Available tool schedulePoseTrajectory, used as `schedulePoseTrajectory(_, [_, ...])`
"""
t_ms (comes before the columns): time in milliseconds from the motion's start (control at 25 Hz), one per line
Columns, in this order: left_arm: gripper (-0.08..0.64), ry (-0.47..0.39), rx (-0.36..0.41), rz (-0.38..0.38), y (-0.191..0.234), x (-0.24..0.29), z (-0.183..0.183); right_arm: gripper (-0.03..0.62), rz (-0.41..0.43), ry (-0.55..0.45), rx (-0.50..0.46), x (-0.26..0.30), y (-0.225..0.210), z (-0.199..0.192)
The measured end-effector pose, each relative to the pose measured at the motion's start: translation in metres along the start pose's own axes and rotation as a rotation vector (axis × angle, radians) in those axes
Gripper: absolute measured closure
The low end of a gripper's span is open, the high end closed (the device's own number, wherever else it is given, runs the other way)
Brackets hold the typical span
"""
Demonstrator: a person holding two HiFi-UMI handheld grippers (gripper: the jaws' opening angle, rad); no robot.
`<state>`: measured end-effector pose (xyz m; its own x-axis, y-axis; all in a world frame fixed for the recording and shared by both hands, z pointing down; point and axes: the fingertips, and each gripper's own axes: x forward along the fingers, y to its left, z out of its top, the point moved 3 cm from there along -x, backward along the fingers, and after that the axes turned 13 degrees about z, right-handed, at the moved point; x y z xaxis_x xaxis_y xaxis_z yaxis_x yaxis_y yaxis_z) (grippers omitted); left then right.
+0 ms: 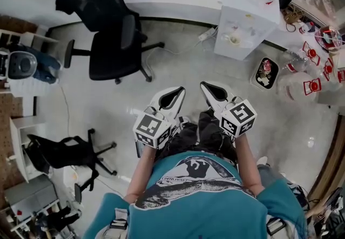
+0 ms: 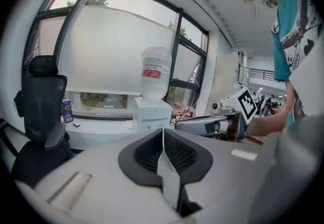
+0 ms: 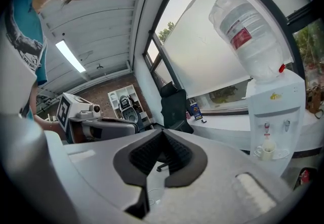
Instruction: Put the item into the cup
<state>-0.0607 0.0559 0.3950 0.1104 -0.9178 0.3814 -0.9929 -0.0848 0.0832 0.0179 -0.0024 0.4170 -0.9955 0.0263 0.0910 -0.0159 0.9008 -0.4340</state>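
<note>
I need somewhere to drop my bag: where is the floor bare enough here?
The widest bare floor lies between the black office chair, the white water dispenser and the person. A smaller bare patch sits right of the person, below the water jugs. Crowded: jugs and tray at right, tipped chair and shelves at left.

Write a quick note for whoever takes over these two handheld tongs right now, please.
Left tongs: shut, empty. Right tongs: shut, empty. Both are held close to the person.
Things: no item in view. A white cup sits on the water dispenser; whether it is the job's cup, I cannot tell.
Done: nothing that shows.
Left: find the item, grip it, put it into the cup.
</note>
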Motion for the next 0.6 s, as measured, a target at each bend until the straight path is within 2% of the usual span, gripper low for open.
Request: schedulePoseTrajectory(600, [0.541,-0.048,0.055,-0.08,0.01,-0.063,-0.014,0.592,-0.087,-0.022,-0.056,0.017,0.066,-0.007])
